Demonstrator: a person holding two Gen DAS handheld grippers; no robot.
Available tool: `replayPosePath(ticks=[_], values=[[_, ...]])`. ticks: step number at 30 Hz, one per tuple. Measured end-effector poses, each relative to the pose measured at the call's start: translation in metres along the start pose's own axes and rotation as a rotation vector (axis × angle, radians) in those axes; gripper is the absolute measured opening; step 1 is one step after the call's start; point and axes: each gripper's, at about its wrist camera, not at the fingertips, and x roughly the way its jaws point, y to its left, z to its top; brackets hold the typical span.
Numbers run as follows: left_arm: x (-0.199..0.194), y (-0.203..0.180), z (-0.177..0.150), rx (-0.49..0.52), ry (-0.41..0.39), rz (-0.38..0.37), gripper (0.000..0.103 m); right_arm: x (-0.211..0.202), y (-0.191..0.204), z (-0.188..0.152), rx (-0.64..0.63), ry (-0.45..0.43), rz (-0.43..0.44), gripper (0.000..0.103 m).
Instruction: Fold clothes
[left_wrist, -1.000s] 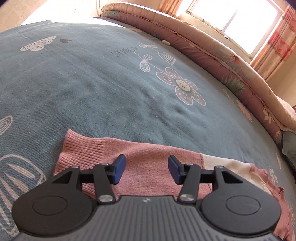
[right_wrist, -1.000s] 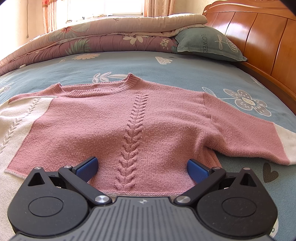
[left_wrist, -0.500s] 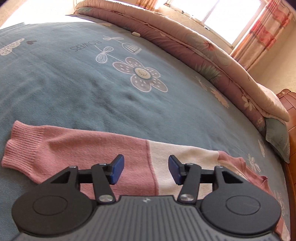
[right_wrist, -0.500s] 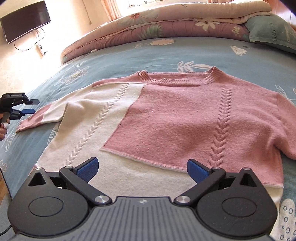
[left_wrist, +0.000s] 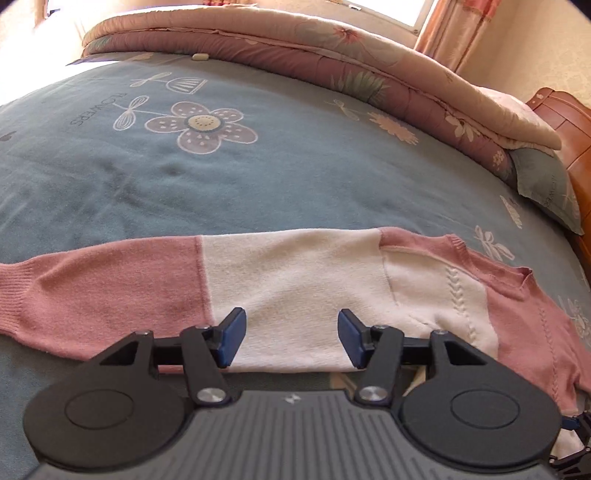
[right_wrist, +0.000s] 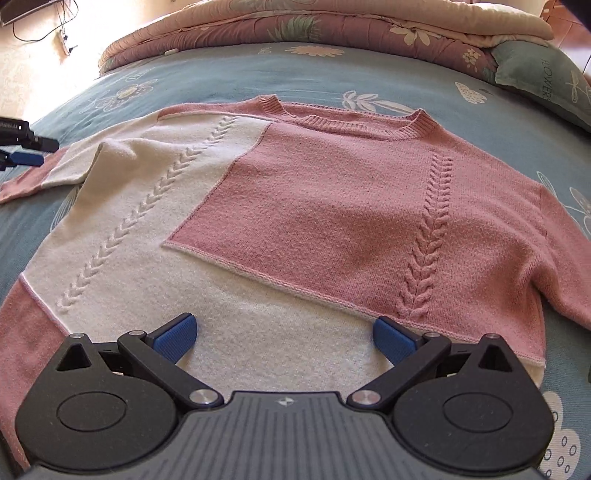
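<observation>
Flat on the bedsheet (right_wrist: 314, 70) lies the sweater (right_wrist: 332, 192); both grippers open.

Pink-and-cream cable-knit sweater (right_wrist: 332, 206) on blue flower-print sheet (left_wrist: 295, 173); pink, seemingly floral quilt (left_wrist: 332, 59); blue-padded black tongs (right_wrist: 284, 338).
</observation>
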Motion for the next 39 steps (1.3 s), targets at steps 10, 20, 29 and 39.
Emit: replayPosePath(ticks=[10,20,29,39], values=[[0.059,-0.097,-0.013,0.039,0.081,-0.191,0.063,0.0,0.001,-0.003,-0.01,-0.031,-0.009,0.103],[0.056,-0.065,-0.041,0.038,0.133,-0.137,0.053,0.0,0.002,-0.002,-0.024,-0.019,-0.008,0.103],[0.068,-0.078,-0.027,0.024,0.129,-0.13,0.07,0.0,0.003,-0.003,-0.023,-0.025,-0.013,0.103],[0.053,-0.065,-0.02,-0.041,0.03,-0.078,0.071,0.0,0.002,-0.004,-0.029,-0.025,-0.011,0.103]])
